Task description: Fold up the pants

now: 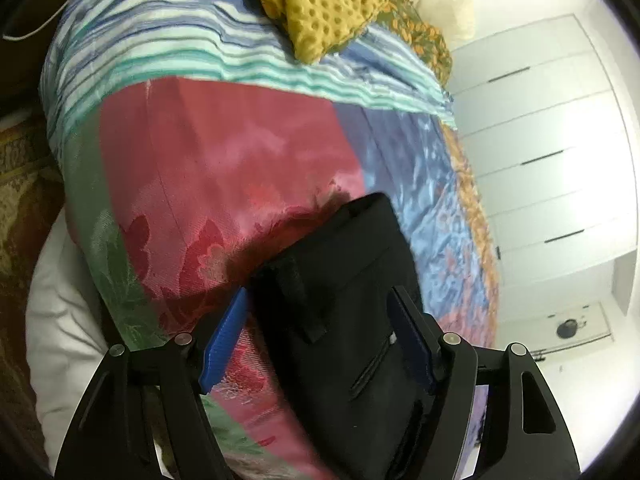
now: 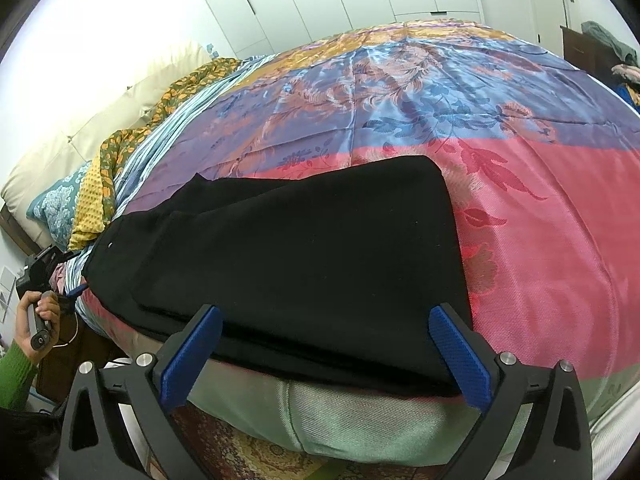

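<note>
A wide bed under a glossy patchwork bedspread of pink, blue, purple and green floral panels (image 2: 540, 216) fills the room. Behind it stand tall white wardrobe doors (image 2: 304, 4) (slim dark handles), brightly lit. A patterned brown rug (image 2: 256, 458) covers the floor.

I read this as home bedroom: bed under patchwork floral quilt (image 2: 400, 92), cream pillow (image 2: 100, 120), white wardrobe doors (image 1: 540, 128), patterned rug (image 2: 260, 456).
</note>
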### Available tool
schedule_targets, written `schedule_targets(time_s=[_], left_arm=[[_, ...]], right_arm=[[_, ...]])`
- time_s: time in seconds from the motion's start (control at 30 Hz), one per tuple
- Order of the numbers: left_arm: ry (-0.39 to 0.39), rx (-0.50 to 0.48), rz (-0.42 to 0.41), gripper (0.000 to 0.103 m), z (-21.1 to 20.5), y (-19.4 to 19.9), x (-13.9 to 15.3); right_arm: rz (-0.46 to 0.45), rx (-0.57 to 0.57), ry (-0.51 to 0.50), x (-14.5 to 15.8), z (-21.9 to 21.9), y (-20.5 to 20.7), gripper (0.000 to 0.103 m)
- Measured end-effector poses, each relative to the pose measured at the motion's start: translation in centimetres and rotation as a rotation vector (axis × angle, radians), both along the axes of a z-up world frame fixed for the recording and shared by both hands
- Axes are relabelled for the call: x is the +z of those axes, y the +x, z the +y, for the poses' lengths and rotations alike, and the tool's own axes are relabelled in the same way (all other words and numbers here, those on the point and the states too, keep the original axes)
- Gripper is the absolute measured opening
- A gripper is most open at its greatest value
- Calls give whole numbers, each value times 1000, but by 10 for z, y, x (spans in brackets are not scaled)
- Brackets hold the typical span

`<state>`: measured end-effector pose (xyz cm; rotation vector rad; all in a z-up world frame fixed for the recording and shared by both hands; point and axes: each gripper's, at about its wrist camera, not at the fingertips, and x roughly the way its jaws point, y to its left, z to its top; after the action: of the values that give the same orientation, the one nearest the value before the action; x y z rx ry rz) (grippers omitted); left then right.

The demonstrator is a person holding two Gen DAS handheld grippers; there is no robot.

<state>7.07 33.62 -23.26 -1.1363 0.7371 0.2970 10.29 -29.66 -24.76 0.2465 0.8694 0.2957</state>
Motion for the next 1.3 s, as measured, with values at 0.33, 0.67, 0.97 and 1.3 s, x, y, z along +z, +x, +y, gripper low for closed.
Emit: schedule_targets(time_s=[0.33,0.67,0.97,1.3], left_arm=[[-41,5,-33,66,-4,20,-19],[104,-49,-46,20,-17,13,19],[387,-217,-145,19,-102,28,132],[739,-741,-226,20,-331,55,168]], right_arm=[[3,3,-6,-2,2,1,103],[8,5,-14,-5,2,1,103],[7,1,3,-5,-1,3,103],[-74,-49,98,22,-17,-11,103]])
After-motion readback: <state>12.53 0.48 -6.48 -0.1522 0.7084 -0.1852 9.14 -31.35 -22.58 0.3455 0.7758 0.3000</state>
